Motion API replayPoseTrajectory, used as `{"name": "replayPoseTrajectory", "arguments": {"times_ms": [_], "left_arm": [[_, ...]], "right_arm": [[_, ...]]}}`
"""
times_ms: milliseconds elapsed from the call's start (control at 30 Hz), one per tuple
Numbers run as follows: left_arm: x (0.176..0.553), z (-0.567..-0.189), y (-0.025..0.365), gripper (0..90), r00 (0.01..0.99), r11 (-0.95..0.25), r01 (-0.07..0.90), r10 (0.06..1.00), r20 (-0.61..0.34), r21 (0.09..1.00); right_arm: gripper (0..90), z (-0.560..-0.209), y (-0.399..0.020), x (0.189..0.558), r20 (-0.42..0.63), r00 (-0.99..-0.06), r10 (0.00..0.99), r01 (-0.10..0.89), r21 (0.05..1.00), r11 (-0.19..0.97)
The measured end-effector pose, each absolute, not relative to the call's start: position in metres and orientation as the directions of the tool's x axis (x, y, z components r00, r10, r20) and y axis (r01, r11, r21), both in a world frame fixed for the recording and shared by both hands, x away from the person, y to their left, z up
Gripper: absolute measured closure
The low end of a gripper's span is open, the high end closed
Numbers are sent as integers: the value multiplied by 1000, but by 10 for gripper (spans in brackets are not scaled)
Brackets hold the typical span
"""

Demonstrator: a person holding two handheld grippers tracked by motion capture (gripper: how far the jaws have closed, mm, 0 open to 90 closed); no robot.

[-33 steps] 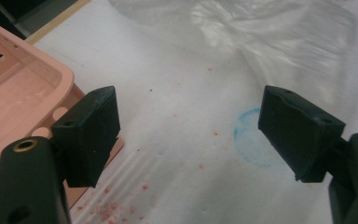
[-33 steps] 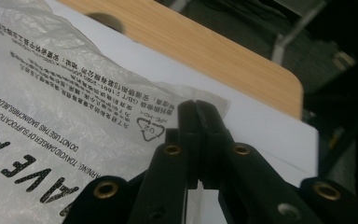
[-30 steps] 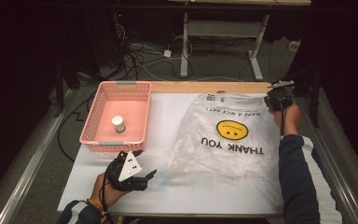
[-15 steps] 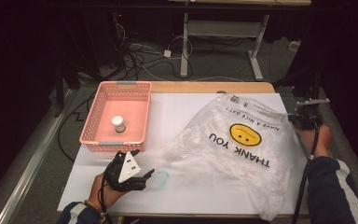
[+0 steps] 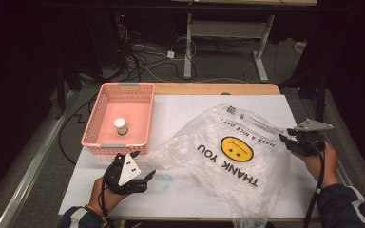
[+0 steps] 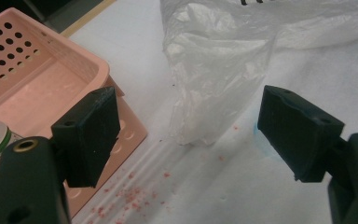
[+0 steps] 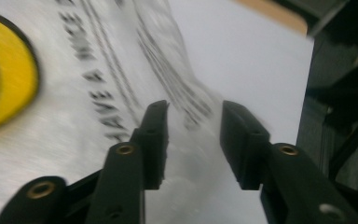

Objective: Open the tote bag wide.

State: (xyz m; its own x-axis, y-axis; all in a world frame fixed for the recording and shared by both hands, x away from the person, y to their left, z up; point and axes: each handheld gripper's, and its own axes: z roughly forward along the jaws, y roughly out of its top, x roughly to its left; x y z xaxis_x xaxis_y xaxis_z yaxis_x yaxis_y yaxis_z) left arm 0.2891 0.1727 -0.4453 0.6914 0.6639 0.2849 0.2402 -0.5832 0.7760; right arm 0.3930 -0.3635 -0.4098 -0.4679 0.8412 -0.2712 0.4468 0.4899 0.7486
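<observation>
High view: a crumpled translucent plastic bag (image 5: pixel 228 156), printed with a yellow smiley face and "THANK YOU", lies on the white desk (image 5: pixel 185 111). A pink basket (image 5: pixel 119 121) left of the bag holds a small white-capped bottle (image 5: pixel 120 126). The left gripper (image 5: pixel 145 179) rests near the bag's left corner, just in front of the basket, fingers spread. The right gripper (image 5: pixel 285 140) sits at the bag's right edge; whether it grips the film cannot be told here. Compared with half a second earlier, the bag has slid toward the desk's near right corner, its lower end now hanging over the front edge, and the right gripper has moved nearer. Bare desk lies behind the bag and between bag and basket.

Left gripper view: fingers (image 6: pixel 91 135) wide apart, empty; the bag's corner (image 6: pixel 214 79) lies between and beyond them, the basket wall (image 6: pixel 51 70) beside the left finger.

Right gripper view: fingers (image 7: pixel 156 140) partly parted, with blurred bag film (image 7: pixel 74 84) running between them.
</observation>
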Motion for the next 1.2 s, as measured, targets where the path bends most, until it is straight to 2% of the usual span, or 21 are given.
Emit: {"name": "replayPoseTrajectory", "arguments": {"times_ms": [33,133,233,367,567,733,833,900,967,1067,1200], "left_arm": [[289,-445,173,202,691,-585,240,663,287,775],[288,-445,174,201,687,-584,239,666,290,776],[288,-444,175,202,682,-580,238,671,292,779],[287,-444,175,202,678,-581,239,674,294,778],[286,-445,174,202,683,-587,241,668,295,772],[286,-446,172,201,691,-592,238,660,295,770],[286,-446,171,201,694,-595,234,656,297,769],[286,-446,172,201,695,-595,234,656,296,769],[286,-446,172,200,694,-594,234,656,296,770],[286,-445,172,200,693,-594,232,657,298,771],[286,-444,171,199,692,-595,229,656,300,771]], "right_arm": [[543,-410,-364,393,-271,-468,841,447,749,490],[488,-392,-338,372,-306,-512,802,340,786,517],[457,-382,-310,351,-272,-623,734,244,823,512],[439,-393,-260,322,-236,-792,563,164,806,569],[459,-424,-190,287,-184,-931,315,74,751,656],[429,-446,-169,283,-221,-943,248,38,670,742],[424,-456,-164,285,-269,-931,248,24,631,775],[469,-461,-163,288,-280,-927,250,29,611,791],[592,-465,-163,290,-280,-927,249,34,599,800],[687,-464,-165,295,-298,-915,273,38,610,792],[879,-460,-167,301,-307,-901,307,47,635,771]]}}
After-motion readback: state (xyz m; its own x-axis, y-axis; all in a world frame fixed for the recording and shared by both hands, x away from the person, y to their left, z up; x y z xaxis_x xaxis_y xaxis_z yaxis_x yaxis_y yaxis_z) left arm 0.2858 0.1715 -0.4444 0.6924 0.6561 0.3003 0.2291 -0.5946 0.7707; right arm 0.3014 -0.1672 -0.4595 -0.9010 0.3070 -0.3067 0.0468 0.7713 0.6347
